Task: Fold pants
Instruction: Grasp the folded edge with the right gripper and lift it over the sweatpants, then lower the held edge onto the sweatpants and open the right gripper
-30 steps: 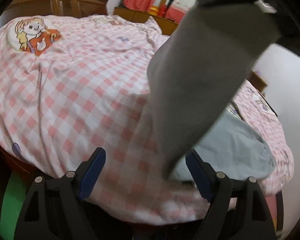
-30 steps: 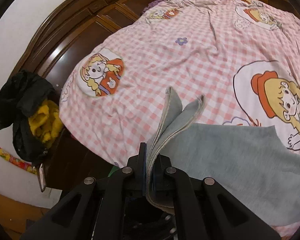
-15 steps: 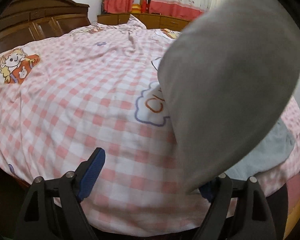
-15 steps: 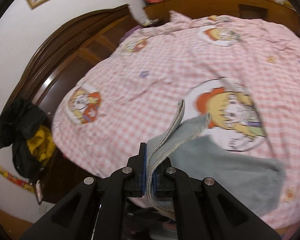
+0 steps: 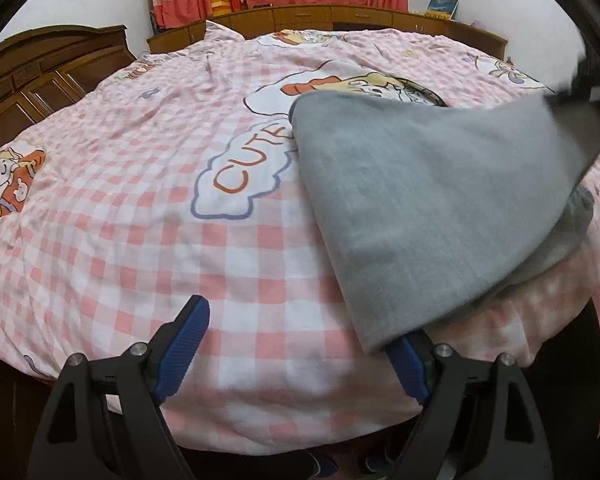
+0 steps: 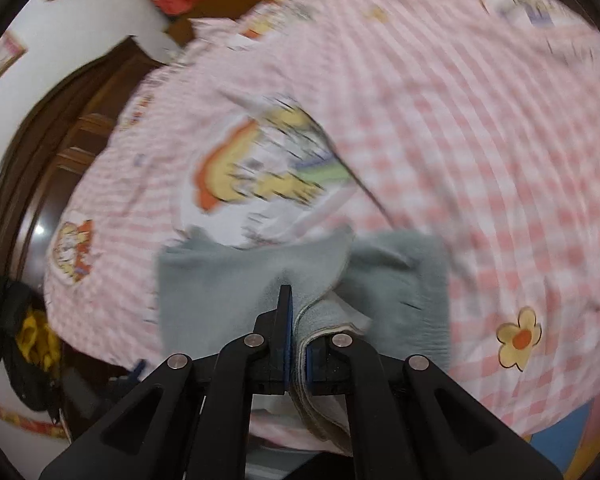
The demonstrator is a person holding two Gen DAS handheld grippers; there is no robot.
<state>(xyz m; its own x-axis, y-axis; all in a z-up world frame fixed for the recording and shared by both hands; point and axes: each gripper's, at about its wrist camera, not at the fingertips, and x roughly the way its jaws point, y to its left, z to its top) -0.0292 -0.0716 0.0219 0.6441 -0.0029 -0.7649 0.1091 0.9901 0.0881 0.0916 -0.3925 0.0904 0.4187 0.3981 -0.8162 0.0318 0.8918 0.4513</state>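
Note:
Grey pants (image 5: 428,200) lie partly folded at the near right of the bed, with their upper layer lifted toward the top right of the left wrist view. My left gripper (image 5: 296,344) is open above the bed edge with nothing between its blue pads (image 5: 184,336). The pants' lower corner overlaps its right finger. In the right wrist view my right gripper (image 6: 296,344) is shut on a thick folded edge of the pants (image 6: 236,280). The cloth spreads ahead of it over the bedspread. This view is blurred.
A pink checked bedspread (image 5: 140,208) with cartoon prints covers the bed. A dark wooden headboard (image 5: 40,76) stands at the left. Wooden cabinets (image 5: 340,16) and curtains run along the back. Black and yellow clothes (image 6: 20,328) hang beside the bed.
My right gripper has swung the held pants edge forward and down over the bed, and the lifted layer has dropped lower and flatter. The left gripper's view turned rightward; it stays open.

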